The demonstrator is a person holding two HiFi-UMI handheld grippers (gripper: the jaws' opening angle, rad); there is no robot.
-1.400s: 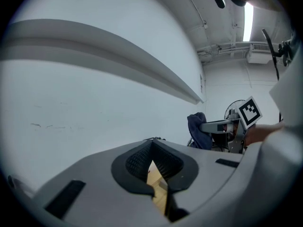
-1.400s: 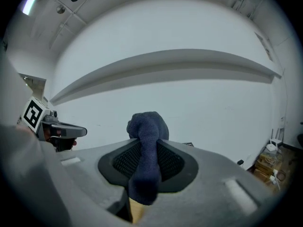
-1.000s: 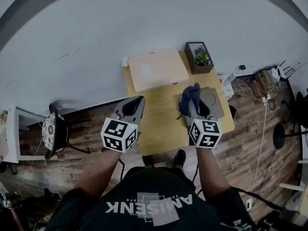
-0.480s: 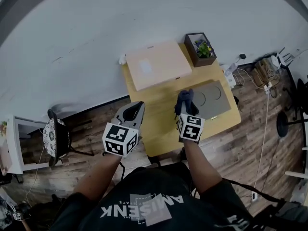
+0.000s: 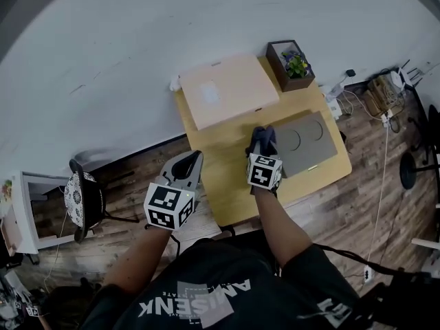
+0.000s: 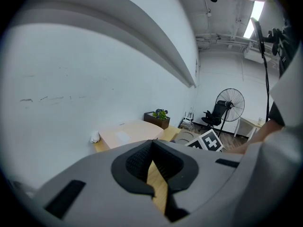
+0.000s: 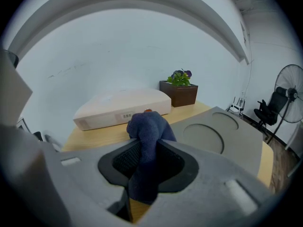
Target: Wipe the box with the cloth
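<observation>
Well, my right gripper (image 7: 144, 150) has its jaws closed on the dark blue cloth (image 7: 147, 135), which bunches up above the pads and hangs down between them. It is soft and limp, so I judge it will fold and drag rather than push. A firm pinch low on the bundle, as I have it, leaves a loose wad at the front to rub with.

My left gripper (image 6: 151, 156) has its jaws together with nothing between them. It hangs off the near left edge of the wooden table (image 5: 218, 184), well apart from the work.

The box (image 7: 124, 108) is a flat, pale beige carton lying at the back of the table against the wall. It looks stiff and light, and its smooth lid may let it slide under a hard wipe, so I would steady it at a near edge or corner. It lies ahead of my right jaws and a little to the left, with bare table between; the cloth is not touching it. A grey tray with two round recesses (image 7: 220, 138) lies just to my right, and a planter (image 7: 179, 92) stands beyond it.
</observation>
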